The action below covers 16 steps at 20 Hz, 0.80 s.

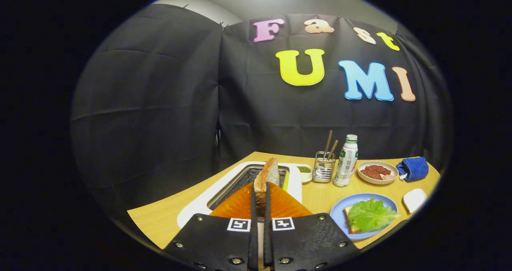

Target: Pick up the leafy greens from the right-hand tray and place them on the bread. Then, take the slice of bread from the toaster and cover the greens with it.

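My gripper (260, 201) is shut on a slice of bread (268, 177), which stands on edge between the fingers, above the slot of the white toaster (295, 183). To the right, a blue plate (340, 213) holds another bread slice (349, 219) with a green leaf (372, 214) lying on top of it.
Beyond the toaster stand a small dish with green bits (305, 171), a clear holder with chopsticks (324, 168) and a white bottle (346, 161). A bowl of red food (377, 172), a blue cloth (414, 168) and a small white dish (414, 199) lie to the right on the wooden table (168, 215).
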Each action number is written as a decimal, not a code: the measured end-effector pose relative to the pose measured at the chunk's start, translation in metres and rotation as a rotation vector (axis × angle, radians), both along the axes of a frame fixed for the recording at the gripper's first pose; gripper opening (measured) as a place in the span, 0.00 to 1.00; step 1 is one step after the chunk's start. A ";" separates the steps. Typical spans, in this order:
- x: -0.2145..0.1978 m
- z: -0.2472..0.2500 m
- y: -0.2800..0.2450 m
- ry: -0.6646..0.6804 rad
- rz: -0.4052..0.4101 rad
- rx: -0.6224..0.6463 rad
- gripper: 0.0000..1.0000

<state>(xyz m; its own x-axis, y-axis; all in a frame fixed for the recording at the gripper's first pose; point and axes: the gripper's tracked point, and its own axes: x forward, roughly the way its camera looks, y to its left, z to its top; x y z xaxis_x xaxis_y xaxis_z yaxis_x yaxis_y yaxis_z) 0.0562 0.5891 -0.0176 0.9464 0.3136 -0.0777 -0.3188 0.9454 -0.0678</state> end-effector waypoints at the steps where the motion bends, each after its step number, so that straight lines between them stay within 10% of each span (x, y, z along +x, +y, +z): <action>1: 0.001 0.000 0.000 -0.009 -0.001 -0.014 0.05; 16: -0.011 0.061 -0.016 -0.048 0.030 0.064 0.05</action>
<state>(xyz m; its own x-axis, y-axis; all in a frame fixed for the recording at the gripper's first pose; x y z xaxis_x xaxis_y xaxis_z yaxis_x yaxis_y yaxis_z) 0.0451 0.5733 0.0438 0.9386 0.3449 -0.0113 -0.3450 0.9383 -0.0234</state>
